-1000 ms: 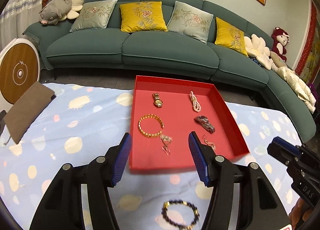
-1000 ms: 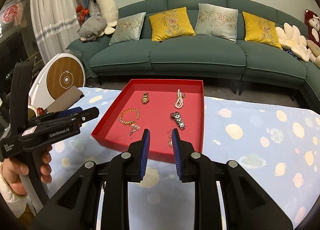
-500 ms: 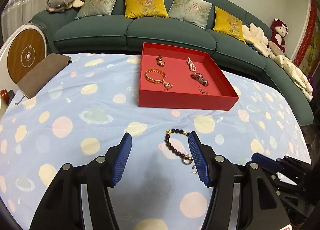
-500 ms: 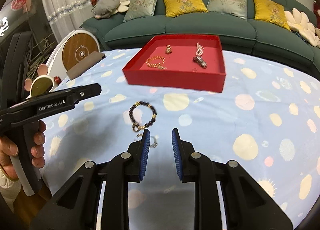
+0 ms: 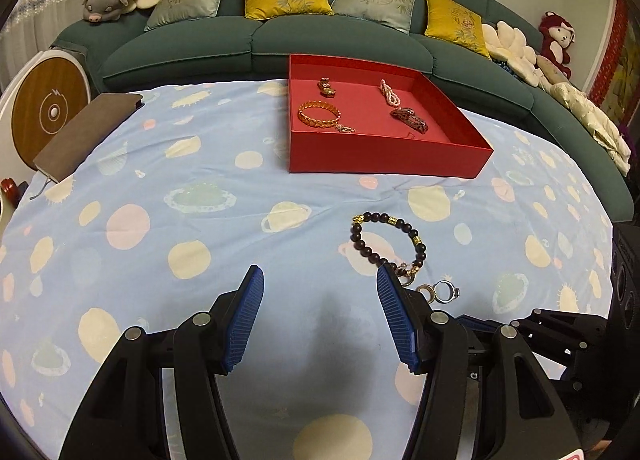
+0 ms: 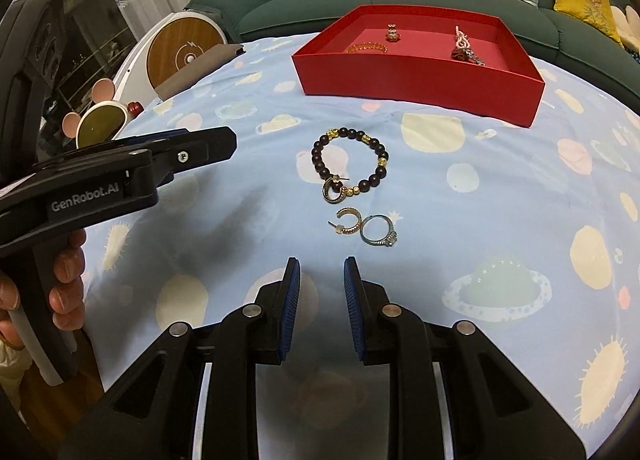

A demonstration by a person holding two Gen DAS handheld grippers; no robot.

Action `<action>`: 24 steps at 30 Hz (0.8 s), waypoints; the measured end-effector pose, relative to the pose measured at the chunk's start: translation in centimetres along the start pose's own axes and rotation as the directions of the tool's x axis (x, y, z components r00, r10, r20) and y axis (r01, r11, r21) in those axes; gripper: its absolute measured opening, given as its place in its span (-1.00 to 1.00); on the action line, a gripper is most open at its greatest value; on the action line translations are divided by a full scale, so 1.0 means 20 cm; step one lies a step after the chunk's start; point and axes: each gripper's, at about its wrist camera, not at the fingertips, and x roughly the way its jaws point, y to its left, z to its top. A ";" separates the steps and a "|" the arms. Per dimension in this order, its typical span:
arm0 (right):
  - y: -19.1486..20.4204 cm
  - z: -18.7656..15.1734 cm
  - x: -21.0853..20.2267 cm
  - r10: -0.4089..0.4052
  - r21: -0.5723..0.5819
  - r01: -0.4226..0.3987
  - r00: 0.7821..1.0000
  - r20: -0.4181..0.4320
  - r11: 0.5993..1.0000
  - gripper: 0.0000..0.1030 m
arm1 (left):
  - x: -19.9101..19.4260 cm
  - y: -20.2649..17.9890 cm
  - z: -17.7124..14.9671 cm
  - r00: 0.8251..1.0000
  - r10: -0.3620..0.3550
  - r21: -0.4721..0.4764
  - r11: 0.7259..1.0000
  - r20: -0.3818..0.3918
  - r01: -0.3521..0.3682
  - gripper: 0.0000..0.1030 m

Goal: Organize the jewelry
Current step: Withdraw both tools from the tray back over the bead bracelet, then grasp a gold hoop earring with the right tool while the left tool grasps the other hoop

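Observation:
A dark beaded bracelet [image 6: 316, 158] with gold beads lies on the blue spotted cloth, with a gold hoop earring [image 6: 332, 190] resting on its near side. Closer to me lie a second hoop earring [image 6: 350, 220] and a silver ring [image 6: 378, 234], touching. My right gripper [image 6: 322, 263] hovers just short of them, open by a narrow gap with nothing in it. My left gripper [image 5: 320, 271] stands wide open and empty, and the bracelet [image 5: 416, 238] is just off its right finger. The red tray [image 5: 384, 156] farther back holds a gold bangle [image 5: 319, 115], pearls [image 5: 390, 92], a watch [image 5: 410, 119] and a small charm [image 5: 326, 87].
A brown notebook [image 5: 88, 132] lies at the cloth's far left edge. Beside the table stand a round wood-faced white device [image 5: 44, 108] and a small mirror with pink ears [image 6: 102, 122]. Behind the table runs a green sofa [image 5: 256, 44]. A hand [image 6: 68, 268] holds the left gripper's handle.
Both grippers drew back from the tray toward the near side of the table and came lower. The bracelet, earrings and ring came into view. Neither jaw gap changed.

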 end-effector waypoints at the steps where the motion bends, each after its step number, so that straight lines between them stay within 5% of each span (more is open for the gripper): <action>1: 0.00 0.00 0.01 -0.004 0.001 0.004 1.000 -0.001 1.000 -0.56 | 0.00 0.00 0.00 1.000 -0.002 -0.002 1.000 -0.001 0.002 0.10; 24: -0.01 0.11 0.14 -0.075 -0.046 0.077 0.996 0.053 0.996 -0.57 | 0.05 -0.02 -0.03 0.999 -0.028 0.007 1.000 -0.044 0.029 0.10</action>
